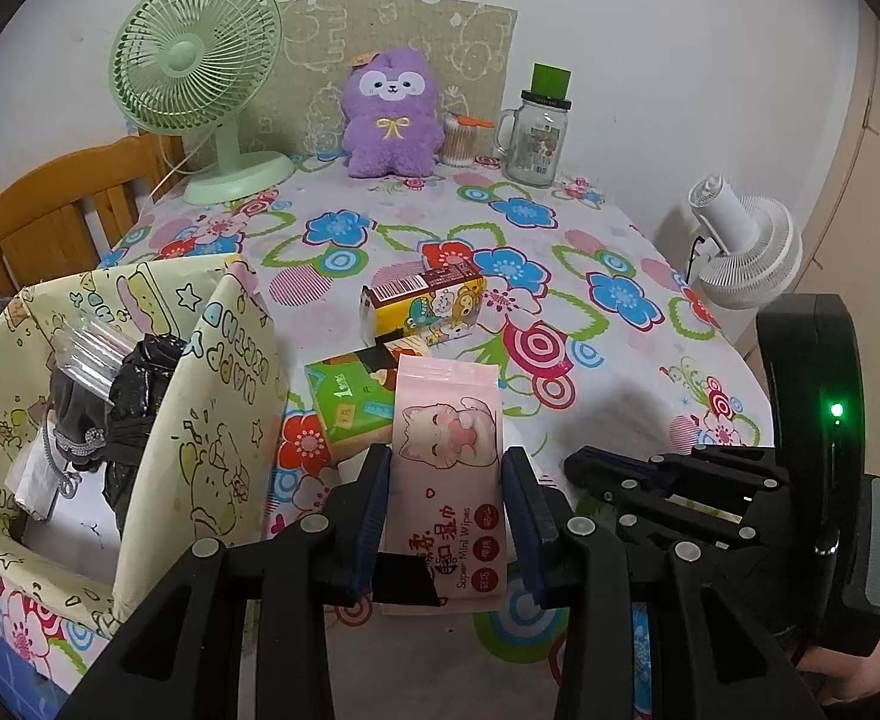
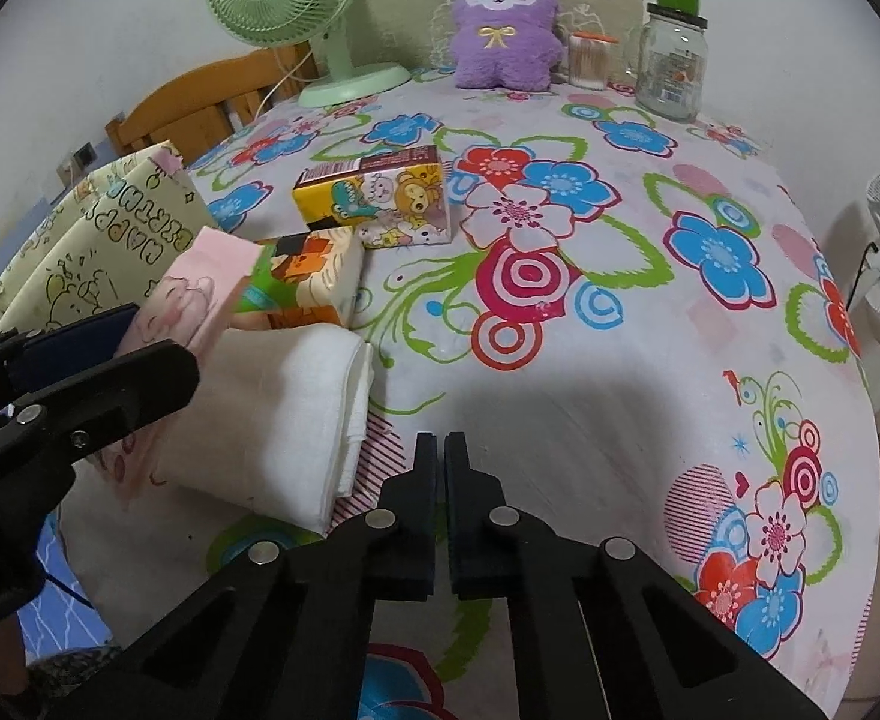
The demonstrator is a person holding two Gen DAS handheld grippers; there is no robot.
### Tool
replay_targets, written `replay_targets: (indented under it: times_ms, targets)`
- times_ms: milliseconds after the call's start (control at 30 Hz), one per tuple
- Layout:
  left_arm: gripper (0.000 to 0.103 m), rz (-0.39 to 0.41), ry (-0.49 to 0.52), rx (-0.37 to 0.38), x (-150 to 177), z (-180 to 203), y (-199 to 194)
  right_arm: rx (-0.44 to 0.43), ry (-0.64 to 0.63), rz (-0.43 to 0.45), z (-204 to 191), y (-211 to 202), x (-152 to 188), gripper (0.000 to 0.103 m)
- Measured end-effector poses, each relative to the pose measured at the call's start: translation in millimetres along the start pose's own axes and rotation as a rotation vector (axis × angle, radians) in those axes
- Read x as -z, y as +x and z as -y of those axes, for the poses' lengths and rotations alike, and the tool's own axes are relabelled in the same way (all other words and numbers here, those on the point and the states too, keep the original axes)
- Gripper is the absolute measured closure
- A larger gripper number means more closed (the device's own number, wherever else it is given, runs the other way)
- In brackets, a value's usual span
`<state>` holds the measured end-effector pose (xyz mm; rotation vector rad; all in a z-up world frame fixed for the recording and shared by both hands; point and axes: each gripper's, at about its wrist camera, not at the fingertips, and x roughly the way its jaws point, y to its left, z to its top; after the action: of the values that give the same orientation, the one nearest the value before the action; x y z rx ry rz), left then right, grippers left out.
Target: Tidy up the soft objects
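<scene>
R tool (image 2: 441, 450) closed, empty, beside white towel (image 2: 296, 420).

Three tissue packs (image 2: 374, 198) – two fans (image 1: 200, 66), one plush (image 1: 389, 114).

My left gripper (image 1: 447, 468) black, navy pads, holds pink cat-print wipes pack (image 1: 448, 450). Tablecloth (image 2: 619, 330) white, bright flowers. Far plush (image 1: 390, 114) purple; fan (image 1: 200, 78) mint green.
</scene>
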<state>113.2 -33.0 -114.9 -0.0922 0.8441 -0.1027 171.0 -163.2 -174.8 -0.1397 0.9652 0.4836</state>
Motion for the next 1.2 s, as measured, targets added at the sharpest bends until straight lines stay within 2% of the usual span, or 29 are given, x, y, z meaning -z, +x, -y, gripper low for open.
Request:
replay_targets:
  times_ms: [133, 267, 467, 833, 1100, 1200]
  targets:
    - [0.065, 0.003, -0.003, -0.003, -1, -2, -2, 0.005, 0.010, 0.015, 1, -4, -1, 0.100]
    - [0.065, 0.010, -0.003, -0.004, -1, -2, -3, -0.043, 0.023, 0.035, 0, -10, -3, 0.100]
    - [0.065, 0.010, -0.005, -0.007, -1, -2, -5, -0.002, 0.017, 0.048, -5, -18, -1, 0.100]
    - [0.065, 0.037, -0.008, -0.006, -1, -6, -24, -0.012, 0.009, 0.060, -14, -27, 0, 0.100]
    - [0.065, 0.058, -0.016, -0.013, -1, -10, -38, -0.038, -0.001, 0.065, -24, -29, 1, 0.100]
    - [0.065, 0.066, -0.018, -0.018, -1, -13, -43, -0.070, 0.025, 0.061, -24, -25, 0, 0.097]
